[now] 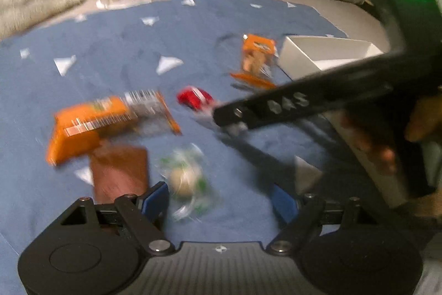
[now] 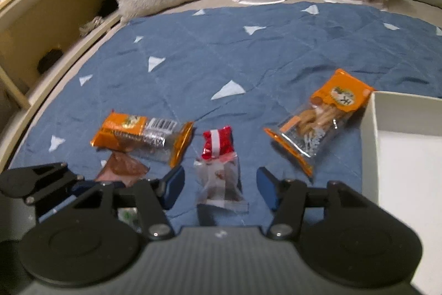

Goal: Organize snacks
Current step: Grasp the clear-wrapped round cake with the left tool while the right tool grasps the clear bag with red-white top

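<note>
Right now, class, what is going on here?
A person holds two grippers over snacks scattered on a blue quilt. The right gripper straddles a red-and-clear packet; the left gripper straddles a round green-and-clear one. Neither is gripped yet. The white box looks empty.

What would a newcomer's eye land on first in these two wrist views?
Bright wrappers scattered on the blue triangle-patterned quilt: an orange snack pack on the left, a red-topped clear packet between the right tool fingers, and an orange-labelled bag of twisted sticks beside the white box. In the left view, a round green-and-clear wrapped sweet lies just ahead of the open left tool.
</note>
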Motion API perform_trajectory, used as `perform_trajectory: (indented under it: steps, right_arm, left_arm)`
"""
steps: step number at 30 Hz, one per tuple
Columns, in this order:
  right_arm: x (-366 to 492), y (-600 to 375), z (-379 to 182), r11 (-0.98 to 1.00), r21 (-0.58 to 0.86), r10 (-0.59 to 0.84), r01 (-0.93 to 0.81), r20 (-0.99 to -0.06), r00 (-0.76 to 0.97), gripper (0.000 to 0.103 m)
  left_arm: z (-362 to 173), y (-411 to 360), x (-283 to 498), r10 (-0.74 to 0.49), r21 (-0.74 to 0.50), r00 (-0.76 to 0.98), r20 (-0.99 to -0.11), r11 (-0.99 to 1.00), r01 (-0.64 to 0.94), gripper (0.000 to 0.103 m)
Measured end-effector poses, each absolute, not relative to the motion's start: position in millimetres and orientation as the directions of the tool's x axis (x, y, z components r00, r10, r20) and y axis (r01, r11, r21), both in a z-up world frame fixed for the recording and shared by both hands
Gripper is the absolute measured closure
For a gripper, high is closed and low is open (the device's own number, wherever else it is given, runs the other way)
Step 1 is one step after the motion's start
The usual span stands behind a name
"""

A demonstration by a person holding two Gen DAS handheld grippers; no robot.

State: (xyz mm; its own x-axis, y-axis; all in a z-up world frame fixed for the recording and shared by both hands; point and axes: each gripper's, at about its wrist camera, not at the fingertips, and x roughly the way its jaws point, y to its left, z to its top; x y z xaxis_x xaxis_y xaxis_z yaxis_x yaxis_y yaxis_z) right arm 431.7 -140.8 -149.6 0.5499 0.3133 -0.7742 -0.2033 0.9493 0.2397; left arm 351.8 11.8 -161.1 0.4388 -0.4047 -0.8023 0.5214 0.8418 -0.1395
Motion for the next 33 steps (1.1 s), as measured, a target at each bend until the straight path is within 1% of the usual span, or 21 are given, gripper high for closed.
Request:
perform_trajectory:
  steps: [1, 3, 7, 10, 11, 15, 22, 24, 31, 32, 33]
  right_arm:
    - [432.3, -141.8, -151.3, 0.950, 0.235, 0.310, -0.205, -0.780, 0.543, 0.044]
    - [436.1, -139.2, -156.5, 0.952, 0.228, 0.304, -0.205, -0.793, 0.528, 0.052]
    - [438.0, -137.0, -159.6, 0.949, 0.226, 0.311, -0.222, -0.797, 0.517, 0.054]
    - [439.6, -133.5, -162.7, 0.948, 0.223, 0.310, -0.226, -0.803, 0.509, 0.055]
    - [440.4, -133.2, -163.8, 0.949, 0.221, 0.307, -0.224, -0.805, 0.507, 0.057]
    - [440.7, -134.6, -163.0, 0.949, 0.228, 0.310, -0.218, -0.801, 0.513, 0.058]
    - [442.3, -138.5, -163.4, 0.945, 0.255, 0.325, -0.204, -0.797, 0.509, 0.059]
    - [443.5, -142.4, -163.8, 0.943, 0.271, 0.333, -0.195, -0.796, 0.505, 0.057]
    - [448.2, -149.2, -165.9, 0.932, 0.320, 0.361, -0.169, -0.793, 0.491, 0.057]
    - [448.3, -149.1, -166.1, 0.932, 0.319, 0.361, -0.169, -0.794, 0.490, 0.057]
    - [448.1, -148.6, -166.1, 0.934, 0.316, 0.358, -0.169, -0.795, 0.490, 0.059]
  left_arm:
    - [-161.6, 11.6, 348.6, -0.402, -0.140, 0.444, -0.801, 0.846, 0.515, 0.021]
    - [-162.6, 11.3, 345.7, -0.384, -0.135, 0.458, -0.802, 0.863, 0.487, 0.026]
    - [-162.0, 14.5, 351.7, -0.357, -0.170, 0.475, -0.804, 0.904, 0.392, 0.030]
    - [-159.2, 15.6, 358.6, -0.326, -0.191, 0.477, -0.816, 0.931, 0.310, 0.036]
    - [-158.5, 15.7, 360.2, -0.312, -0.195, 0.480, -0.820, 0.940, 0.279, 0.040]
    - [-158.9, 16.0, 366.0, -0.292, -0.227, 0.486, -0.823, 0.955, 0.190, 0.044]
    - [-159.6, 13.2, 372.1, -0.270, -0.260, 0.492, -0.827, 0.961, 0.091, 0.044]
    - [-160.3, 13.0, 372.5, -0.259, -0.259, 0.496, -0.829, 0.963, 0.071, 0.049]
    - [-163.2, 18.2, 371.5, -0.241, -0.272, 0.506, -0.828, 0.962, 0.014, 0.059]
    - [-163.4, 18.7, 372.0, -0.238, -0.273, 0.507, -0.828, 0.962, 0.007, 0.062]
    - [-163.9, 19.0, 372.8, -0.231, -0.271, 0.509, -0.829, 0.963, -0.004, 0.067]
